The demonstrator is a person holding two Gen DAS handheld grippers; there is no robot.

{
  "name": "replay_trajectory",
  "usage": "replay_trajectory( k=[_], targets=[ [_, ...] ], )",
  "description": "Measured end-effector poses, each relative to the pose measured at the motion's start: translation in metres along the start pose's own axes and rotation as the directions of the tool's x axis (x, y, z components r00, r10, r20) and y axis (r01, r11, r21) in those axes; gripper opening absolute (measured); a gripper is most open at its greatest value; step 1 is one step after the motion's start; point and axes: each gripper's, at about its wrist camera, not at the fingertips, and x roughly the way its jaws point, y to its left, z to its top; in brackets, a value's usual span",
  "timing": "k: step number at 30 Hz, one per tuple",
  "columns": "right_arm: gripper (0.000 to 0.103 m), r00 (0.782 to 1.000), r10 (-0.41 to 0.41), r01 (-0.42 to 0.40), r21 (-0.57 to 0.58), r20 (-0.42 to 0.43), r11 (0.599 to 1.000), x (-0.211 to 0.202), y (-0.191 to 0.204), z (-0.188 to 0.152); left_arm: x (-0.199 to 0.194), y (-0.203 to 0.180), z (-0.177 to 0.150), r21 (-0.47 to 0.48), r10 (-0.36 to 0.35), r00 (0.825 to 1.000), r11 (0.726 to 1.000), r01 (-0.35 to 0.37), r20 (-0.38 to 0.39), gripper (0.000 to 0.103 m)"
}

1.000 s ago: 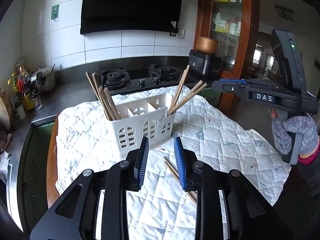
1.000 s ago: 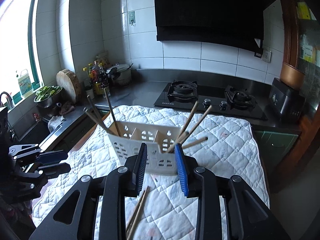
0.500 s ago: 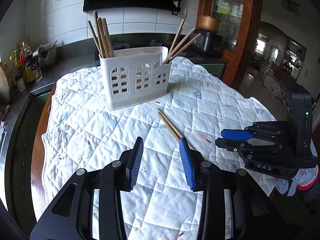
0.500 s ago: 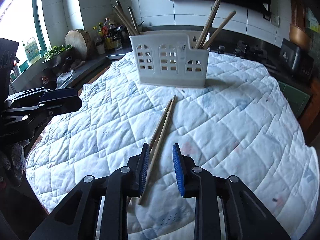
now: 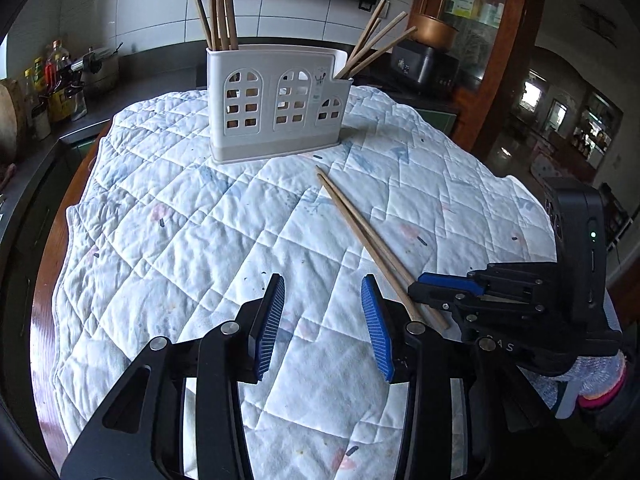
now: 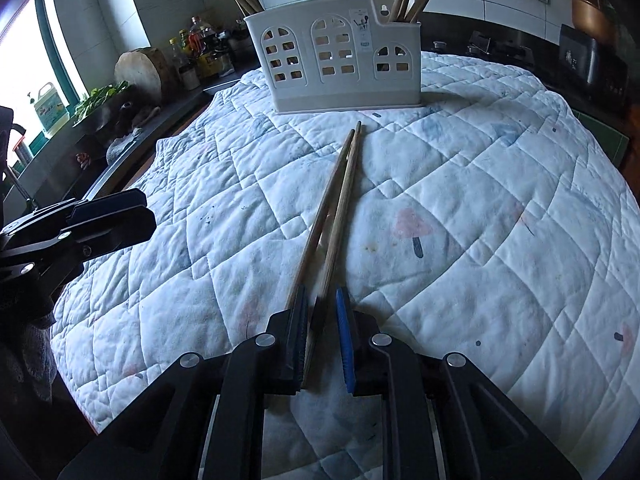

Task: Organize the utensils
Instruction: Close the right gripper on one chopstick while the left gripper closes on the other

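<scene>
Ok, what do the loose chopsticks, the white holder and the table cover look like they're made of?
Loose chopsticks: probably bamboo or wood, matte tan with faint lengthwise grain. White holder: looks like moulded plastic, smooth with a slight sheen and clean arched cut-outs. Table cover: quilted fabric, likely cotton, puckered along stitched diamonds, faded print and small stains.

There are two grippers: the left gripper (image 5: pixel 323 322) and the right gripper (image 6: pixel 322 340). One white holder (image 5: pixel 276 104) stands at the far side of one quilted cloth (image 5: pixel 200 240). Two loose chopsticks (image 5: pixel 360 232) lie on the cloth near the right gripper. In the holder, four chopsticks (image 5: pixel 218 8) stand at the left end and three chopsticks (image 5: pixel 376 46) at the right end.
</scene>
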Motion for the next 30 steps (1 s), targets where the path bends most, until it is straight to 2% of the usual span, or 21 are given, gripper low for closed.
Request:
replay_trajectory(
  k=[6, 10, 20, 30],
  targets=[
    [0.008, 1.0, -0.018, 0.018, 0.009, 0.013, 1.0, 0.001, -0.003, -0.001, 0.01, -0.012, -0.006, 0.0, -0.016, 0.999, 1.0, 0.016, -0.03, 0.041],
    [0.007, 0.999, -0.03, 0.029, 0.025, 0.04, 0.999, -0.007, -0.01, -0.002, 0.02, -0.025, -0.012, 0.014, -0.019, 0.998, 1.0, 0.02, -0.061, 0.041],
    [0.007, 0.993, -0.021, 0.015, 0.048, 0.115, 0.999, -0.037, -0.03, -0.001, 0.044, -0.055, -0.014, -0.019, -0.038, 0.992, 0.999, 0.036, -0.124, 0.041],
    [0.007, 0.99, 0.008, -0.018, 0.07, 0.14, 0.997, -0.044, -0.046, -0.005, 0.068, -0.064, -0.012, -0.059, 0.002, 0.982, 0.998, -0.013, -0.187, 0.037]
  ],
)
